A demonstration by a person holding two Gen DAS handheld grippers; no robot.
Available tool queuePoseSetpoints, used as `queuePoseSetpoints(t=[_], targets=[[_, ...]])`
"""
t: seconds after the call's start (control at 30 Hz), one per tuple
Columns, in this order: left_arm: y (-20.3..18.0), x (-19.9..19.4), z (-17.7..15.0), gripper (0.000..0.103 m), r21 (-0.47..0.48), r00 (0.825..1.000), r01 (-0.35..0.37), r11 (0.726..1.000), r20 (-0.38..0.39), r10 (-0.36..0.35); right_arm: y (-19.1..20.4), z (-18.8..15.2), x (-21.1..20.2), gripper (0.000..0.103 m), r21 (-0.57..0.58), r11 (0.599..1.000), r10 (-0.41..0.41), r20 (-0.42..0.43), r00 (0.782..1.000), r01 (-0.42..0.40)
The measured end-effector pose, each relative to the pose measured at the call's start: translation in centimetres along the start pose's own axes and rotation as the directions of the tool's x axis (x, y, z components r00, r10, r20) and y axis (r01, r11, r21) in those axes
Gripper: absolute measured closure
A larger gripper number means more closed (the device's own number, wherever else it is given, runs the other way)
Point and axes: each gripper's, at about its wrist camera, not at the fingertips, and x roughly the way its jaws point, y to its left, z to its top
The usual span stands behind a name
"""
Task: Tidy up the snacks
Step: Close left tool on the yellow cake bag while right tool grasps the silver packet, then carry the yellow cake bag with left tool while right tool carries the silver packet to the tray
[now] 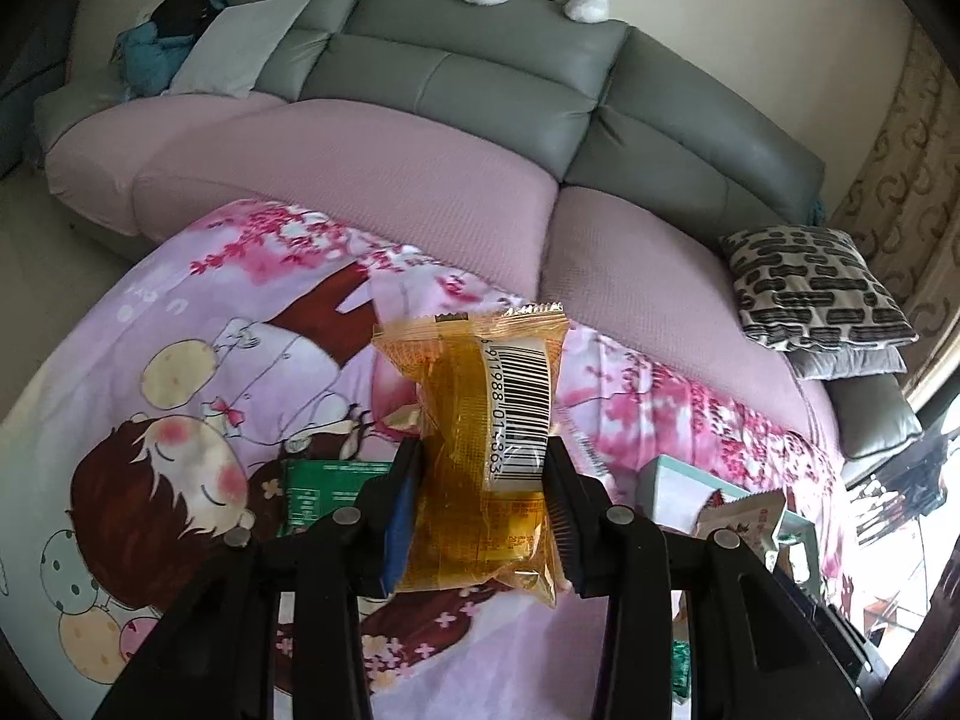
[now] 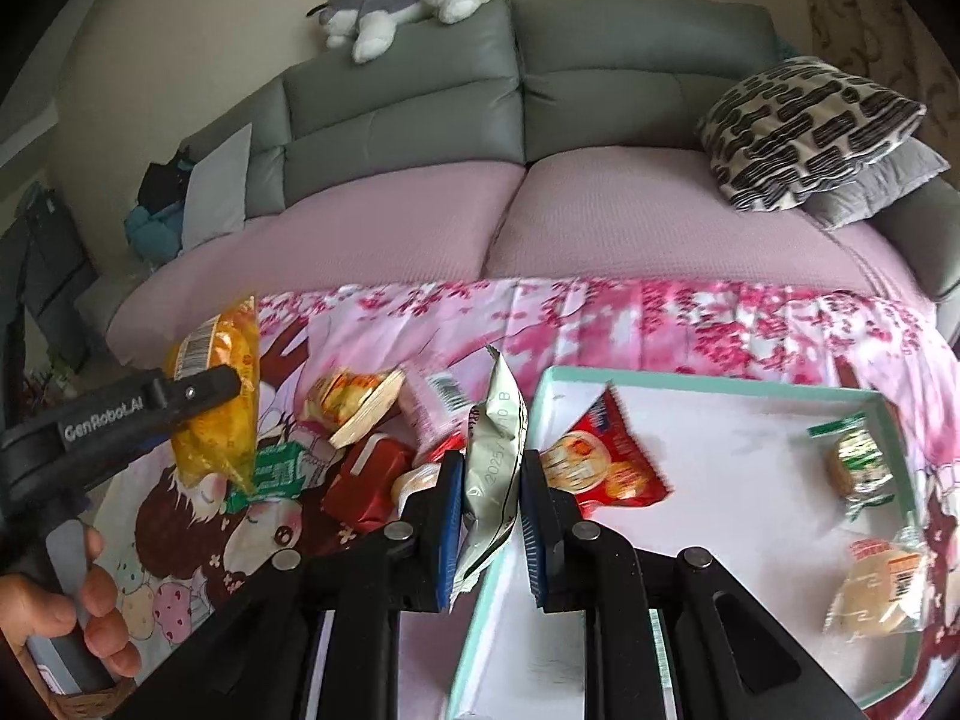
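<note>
My left gripper (image 1: 483,456) is shut on a yellow see-through snack packet (image 1: 474,396) with a barcode and holds it upright above the cartoon-print cloth (image 1: 180,360). In the right wrist view the same yellow packet (image 2: 216,420) hangs at the left, with one black finger (image 2: 198,390) across it. My right gripper (image 2: 492,462) is shut on a silver-white packet (image 2: 495,450), over the left rim of the teal tray (image 2: 720,381). Inside the tray lie a red packet (image 2: 606,462), a green-and-white snack (image 2: 855,462) and a clear bun packet (image 2: 882,588).
Loose snacks lie on the cloth left of the tray: a red box (image 2: 366,474), a green packet (image 2: 282,468), a pink packet (image 2: 438,408), a wafer pack (image 2: 360,402). A hand (image 2: 90,600) grips the left handle. Behind is a grey sofa (image 2: 600,60) with pillows.
</note>
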Motion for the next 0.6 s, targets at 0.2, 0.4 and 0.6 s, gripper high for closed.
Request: queuePoseSetpoints(t=[0.2, 0.4, 0.6], targets=[[-2.4, -0.4, -0.3, 0.062, 0.060, 0.999, 0.035, 0.998, 0.011, -0.035, -3.0, 0.8, -1.8, 0.084, 0.061, 0.998, -0.035, 0.049, 0.998, 0.032], [-5.7, -0.9, -1.2, 0.062, 0.140, 0.995, 0.094, 0.986, 0.007, -0.096, -7.2, 1.3, -3.9, 0.084, 0.155, 0.984, -0.099, 0.089, 0.991, 0.085], [-10.0, -0.9, -2.9, 0.062, 0.244, 0.985, 0.171, 0.955, -0.033, -0.168, -11.9, 1.1, -5.7, 0.084, 0.257, 0.956, -0.171, 0.099, 0.980, 0.141]])
